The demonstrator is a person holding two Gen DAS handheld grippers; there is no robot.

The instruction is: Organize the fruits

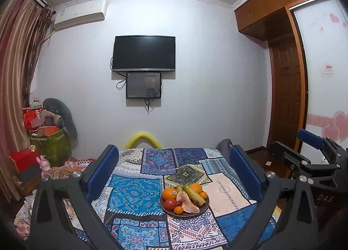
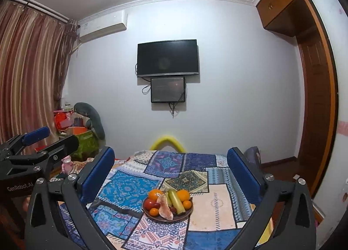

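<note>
On the patchwork cloth (image 1: 134, 193), one plate (image 1: 202, 210) holds fruit; both hand-held grippers gape, gripping nothing.

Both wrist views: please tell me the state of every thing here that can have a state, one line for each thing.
Left claw: open, nothing between the blue pads.
Right claw: open, holding nothing.
Round brown plate: on the patchwork tablecloth, loaded with fruit.
Long green fruit: lying across the pile.
Black wall television: screen dark.
Small dark screen below it: dark.
White air conditioner: flap closed.
</note>
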